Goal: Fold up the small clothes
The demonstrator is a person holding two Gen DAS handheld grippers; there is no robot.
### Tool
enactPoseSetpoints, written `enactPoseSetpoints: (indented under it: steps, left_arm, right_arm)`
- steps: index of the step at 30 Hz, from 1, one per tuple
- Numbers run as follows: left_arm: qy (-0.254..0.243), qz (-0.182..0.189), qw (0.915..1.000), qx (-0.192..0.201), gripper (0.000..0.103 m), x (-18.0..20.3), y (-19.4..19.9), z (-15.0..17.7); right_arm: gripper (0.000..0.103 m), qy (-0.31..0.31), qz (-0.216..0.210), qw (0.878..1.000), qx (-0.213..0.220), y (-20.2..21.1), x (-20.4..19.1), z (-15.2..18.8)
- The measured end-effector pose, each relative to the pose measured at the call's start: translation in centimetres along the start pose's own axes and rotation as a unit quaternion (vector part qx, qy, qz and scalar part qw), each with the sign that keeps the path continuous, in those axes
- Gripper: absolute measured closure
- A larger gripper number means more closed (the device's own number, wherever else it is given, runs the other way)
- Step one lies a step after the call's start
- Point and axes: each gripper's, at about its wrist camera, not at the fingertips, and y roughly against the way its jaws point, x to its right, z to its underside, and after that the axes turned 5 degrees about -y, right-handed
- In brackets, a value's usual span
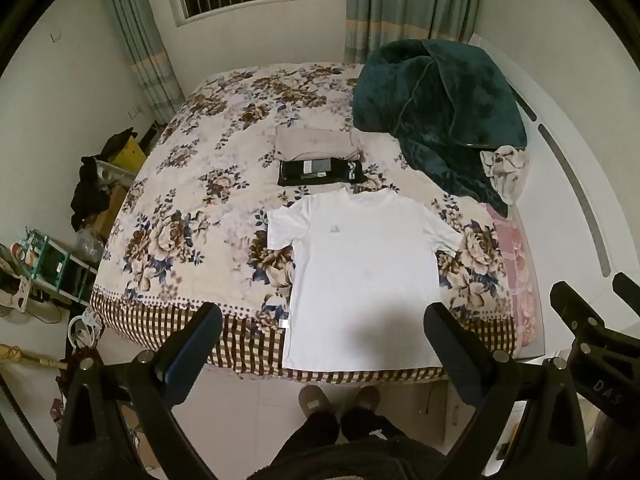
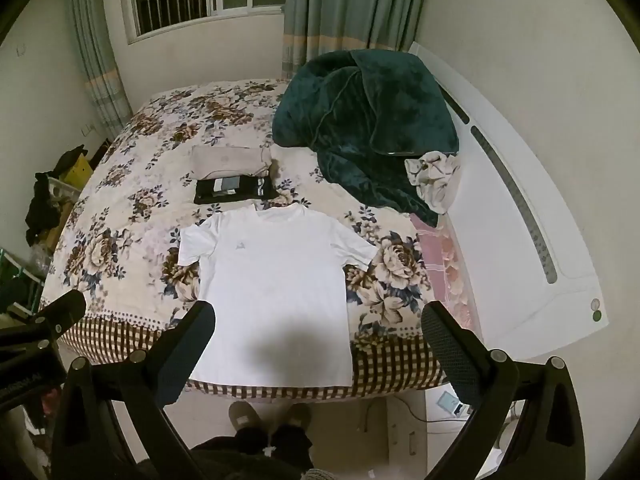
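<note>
A white T-shirt [image 1: 360, 264] lies spread flat, front up, on the floral bedspread [image 1: 180, 208], its hem at the bed's near edge; it also shows in the right wrist view [image 2: 276, 276]. Behind it lie a folded black garment [image 1: 320, 172] and a folded beige garment [image 1: 316, 144], also in the right wrist view as black [image 2: 232, 192] and beige [image 2: 230, 162]. My left gripper [image 1: 324, 340] is open and empty, held above the shirt's hem. My right gripper [image 2: 320, 340] is open and empty, above the same hem. Neither touches the cloth.
A dark green blanket [image 1: 436, 108] is heaped at the bed's back right, with a crumpled pale cloth [image 1: 506, 172] beside it. A white headboard [image 2: 520, 216] runs along the right. Clutter and shelves [image 1: 48, 264] stand left of the bed. The person's slippered feet [image 1: 340, 400] are at the bed's edge.
</note>
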Motion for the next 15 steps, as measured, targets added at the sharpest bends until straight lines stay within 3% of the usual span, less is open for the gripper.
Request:
enactPoseSetpoints:
  steps: [15]
  left_arm:
    - [0.001,-0.002,1.0,0.008,0.0,0.4,0.6,-1.1]
  right_arm:
    - [0.0,-0.001,-0.002,1.0,0.008,1.2,0.0,-1.4]
